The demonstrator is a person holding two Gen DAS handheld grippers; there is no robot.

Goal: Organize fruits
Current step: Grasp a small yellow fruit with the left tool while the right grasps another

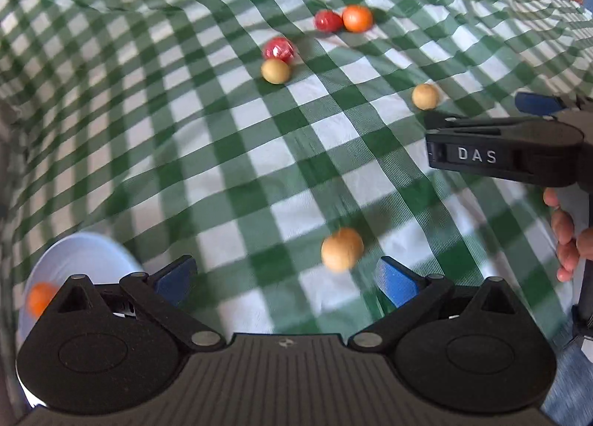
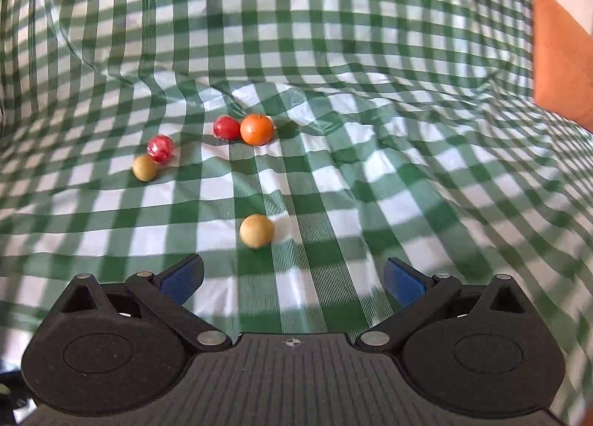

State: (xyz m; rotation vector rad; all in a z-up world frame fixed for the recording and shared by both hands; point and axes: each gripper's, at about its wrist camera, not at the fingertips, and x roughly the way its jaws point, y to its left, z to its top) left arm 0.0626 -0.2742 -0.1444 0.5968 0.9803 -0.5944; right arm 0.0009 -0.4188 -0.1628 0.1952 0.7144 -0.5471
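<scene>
Grippers both spread wide and empty – left gripper (image 1: 285,278) nearing tan fruit (image 1: 342,249) (blurred), so next: centre jaws, clamp, carry to plate (image 1: 79,253).

The green-and-white checked tablecloth (image 2: 333,181) looks like thin, slightly glossy plastic sheeting, creased and rippled. Both red fruits (image 2: 160,148) carry a shiny, crinkled film (likely plastic wrap). The orange (image 2: 257,129) has a smooth sheen; the tan balls (image 2: 257,230) look matt. The gripper bodies (image 2: 292,370) are matt black ribbed plastic.
</scene>
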